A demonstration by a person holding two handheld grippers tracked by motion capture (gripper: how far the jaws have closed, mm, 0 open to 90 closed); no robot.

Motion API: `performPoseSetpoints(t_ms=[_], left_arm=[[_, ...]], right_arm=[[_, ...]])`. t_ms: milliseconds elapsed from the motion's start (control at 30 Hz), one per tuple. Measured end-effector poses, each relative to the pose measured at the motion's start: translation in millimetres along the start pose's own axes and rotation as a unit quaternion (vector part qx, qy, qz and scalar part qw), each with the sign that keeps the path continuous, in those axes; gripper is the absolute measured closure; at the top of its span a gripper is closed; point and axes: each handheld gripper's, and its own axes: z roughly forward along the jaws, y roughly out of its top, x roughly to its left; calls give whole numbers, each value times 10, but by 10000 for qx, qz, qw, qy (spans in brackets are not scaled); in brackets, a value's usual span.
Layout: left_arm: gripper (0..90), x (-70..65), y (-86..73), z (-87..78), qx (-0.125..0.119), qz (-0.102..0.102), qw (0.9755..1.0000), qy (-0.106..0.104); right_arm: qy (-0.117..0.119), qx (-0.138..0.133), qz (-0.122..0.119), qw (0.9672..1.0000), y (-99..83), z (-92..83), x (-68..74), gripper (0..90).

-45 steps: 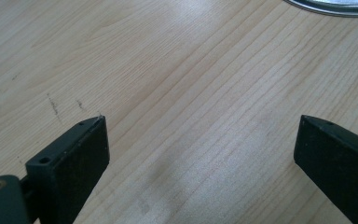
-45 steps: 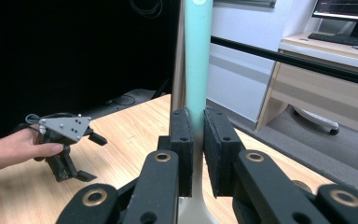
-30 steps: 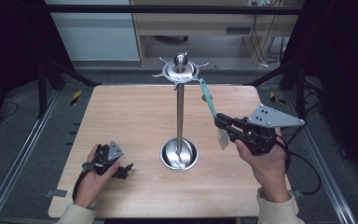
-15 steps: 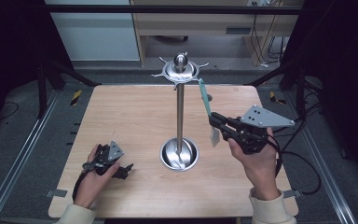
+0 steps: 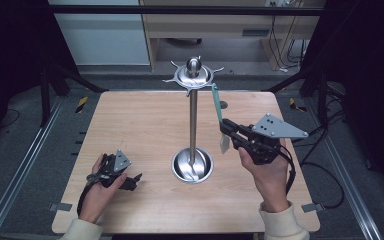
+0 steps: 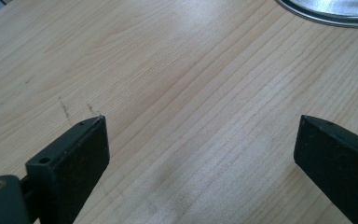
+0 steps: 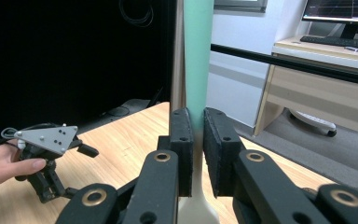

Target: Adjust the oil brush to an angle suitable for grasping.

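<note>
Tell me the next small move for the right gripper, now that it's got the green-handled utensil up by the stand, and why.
Probably ease the right gripper up and toward the stand's hook ring. Its fingers are clamped on the green-handled utensil, which stands nearly upright with its top end just beside and slightly below the ring's prongs, not yet hung. The left gripper rests open on the table, out of the way.

The table (image 5: 145, 115) is a pale wooden board with rounded corners and a visible grain, set on a dark frame above a grey floor. Near its middle, a little toward the person's side, rests the round, shiny metal base (image 5: 192, 165) of a stand whose thin upright pole (image 5: 193, 120) rises from it. At the near left corner the left gripper (image 5: 130, 181) rests on the wood, its fingers (image 6: 81, 154) lying low over the bare grain, with faint pencil-like marks (image 6: 65, 109) just beside one of them.
</note>
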Motion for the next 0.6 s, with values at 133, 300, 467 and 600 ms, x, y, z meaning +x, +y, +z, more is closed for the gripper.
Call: performPoseSetpoints(t_ms=[133,300,467,600], left_arm=[[30,1,5,6,-21,71,10000,19],[30,1,3,6,-20,62,10000,20],[30,-4,0,5,20,21,10000,-8],[30,-7,0,8,32,28,10000,-15]], right_arm=[[2,-15,8,10000,-9,25,3,824],[-13,-33,11,10000,-16,52,11,825],[-24,-63,23,10000,-25,77,18,825],[4,-69,13,10000,-30,95,12,848]])
